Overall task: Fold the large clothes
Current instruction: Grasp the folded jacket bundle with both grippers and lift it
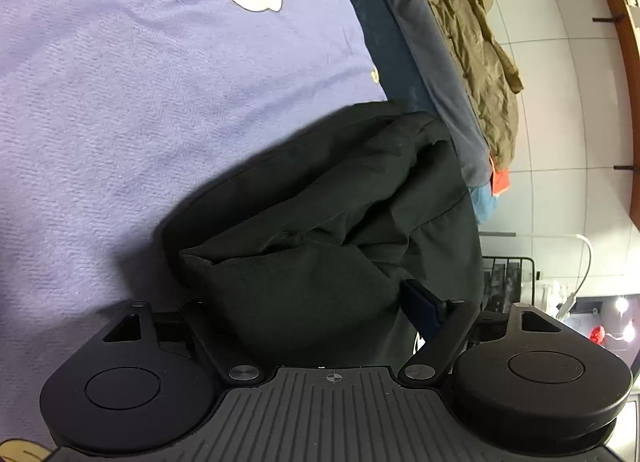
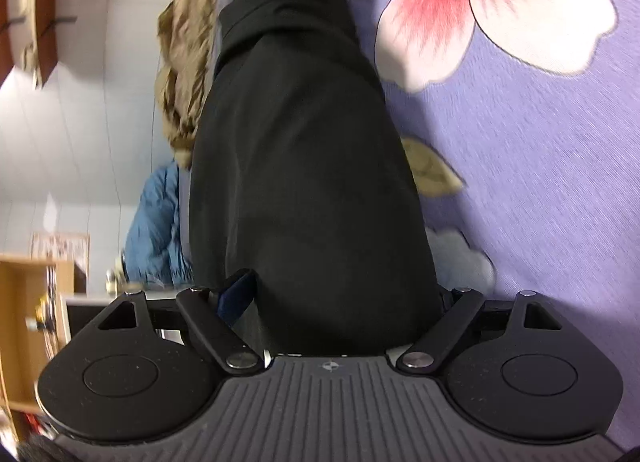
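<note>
A black garment [image 1: 320,222] lies bunched on a purple flowered bedspread [image 1: 140,102]. My left gripper [image 1: 316,302] is shut on a thick fold of it; the cloth covers the fingertips, and only one blue pad [image 1: 424,306] shows. In the right wrist view the same black garment [image 2: 304,162] stretches away as a long band. My right gripper [image 2: 340,302] is shut on its near end, with the fingertips buried in the cloth and a blue pad [image 2: 236,298] showing at the left.
An olive-brown garment [image 1: 472,42] and a dark blue one [image 1: 420,42] lie along the bed's edge, with a light blue piece [image 2: 156,230] and an orange piece [image 1: 500,178] beside them. Wooden furniture [image 2: 24,302] and a tiled wall stand beyond the bed.
</note>
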A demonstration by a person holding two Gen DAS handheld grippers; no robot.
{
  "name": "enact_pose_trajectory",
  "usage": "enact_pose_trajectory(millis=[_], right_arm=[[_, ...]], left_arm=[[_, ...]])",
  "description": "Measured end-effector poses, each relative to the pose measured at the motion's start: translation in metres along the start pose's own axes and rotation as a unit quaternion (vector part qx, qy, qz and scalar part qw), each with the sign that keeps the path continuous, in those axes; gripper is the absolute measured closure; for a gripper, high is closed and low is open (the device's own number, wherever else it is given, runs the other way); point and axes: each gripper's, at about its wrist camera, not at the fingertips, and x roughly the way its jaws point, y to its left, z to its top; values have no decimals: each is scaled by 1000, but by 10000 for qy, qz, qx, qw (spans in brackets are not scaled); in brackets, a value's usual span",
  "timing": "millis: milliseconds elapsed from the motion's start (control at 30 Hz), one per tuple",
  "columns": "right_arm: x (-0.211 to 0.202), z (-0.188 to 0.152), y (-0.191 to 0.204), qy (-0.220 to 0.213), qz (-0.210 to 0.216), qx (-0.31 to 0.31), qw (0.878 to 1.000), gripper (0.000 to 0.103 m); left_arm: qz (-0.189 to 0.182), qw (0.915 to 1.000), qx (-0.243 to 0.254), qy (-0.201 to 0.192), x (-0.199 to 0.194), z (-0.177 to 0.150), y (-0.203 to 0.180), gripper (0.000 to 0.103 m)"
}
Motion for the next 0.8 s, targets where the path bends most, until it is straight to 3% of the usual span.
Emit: enact_pose_trajectory(millis=[200, 433, 567, 800], right_arm=[[2, 2, 4, -107, -289, 28, 9995, 33], [-3, -6, 21, -211, -852, -31, 9961, 56], [-8, -18, 53, -327, -1200, -730, 9895, 69], [-31, -44, 104, -544, -1294, -1826, 9731, 74]], left_arm=[[165, 9999, 1, 43, -2, -3, 0, 0], [301, 9989, 352, 83, -8, -7, -20, 14], [168, 9977, 656, 70, -19, -10, -36, 16], [118, 9914, 1293, 150, -30, -30, -81, 22]])
